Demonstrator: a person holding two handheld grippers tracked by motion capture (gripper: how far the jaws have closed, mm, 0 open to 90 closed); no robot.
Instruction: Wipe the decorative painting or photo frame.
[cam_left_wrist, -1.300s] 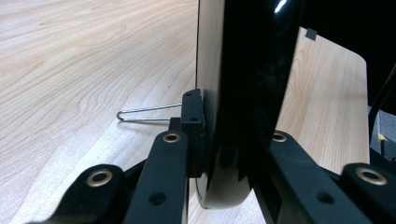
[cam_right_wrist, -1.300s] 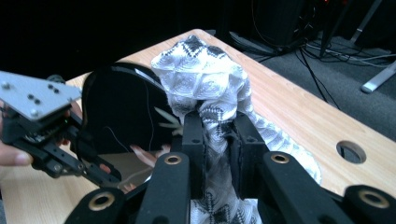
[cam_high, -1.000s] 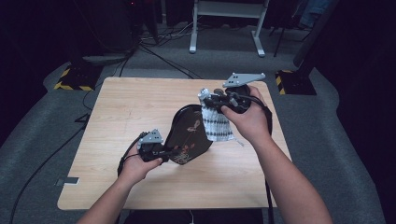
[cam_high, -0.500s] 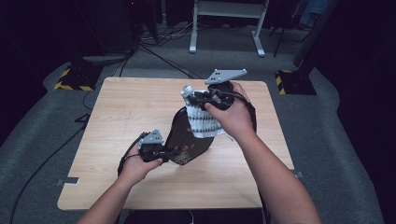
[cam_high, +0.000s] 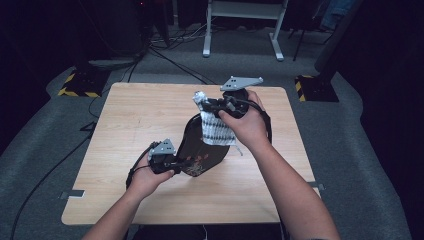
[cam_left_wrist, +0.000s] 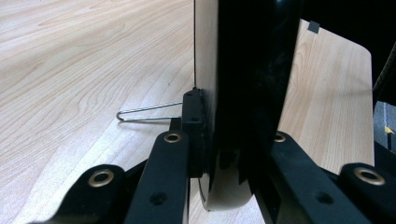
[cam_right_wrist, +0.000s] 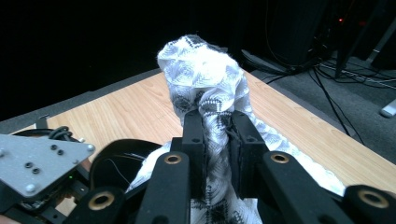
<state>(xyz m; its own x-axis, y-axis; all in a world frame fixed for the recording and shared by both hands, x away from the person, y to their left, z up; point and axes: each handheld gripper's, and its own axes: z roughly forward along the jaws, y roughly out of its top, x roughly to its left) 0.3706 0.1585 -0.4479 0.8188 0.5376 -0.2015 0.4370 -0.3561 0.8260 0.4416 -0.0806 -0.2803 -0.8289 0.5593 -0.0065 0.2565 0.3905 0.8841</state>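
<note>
Here my left tool pinches the black pouch near the middle of the counter, propping it up toward the near edge, while my right tool clamps the white patterned cloth bunched at its mouth.

Light wood-grain square tabletop with rounded corners, standing on grey carpeted floor. A glossy black flat oval object rests on it near the middle, its lower edge touching the wood. A thin bent metal wire loop lies flat just beside that object.
</note>
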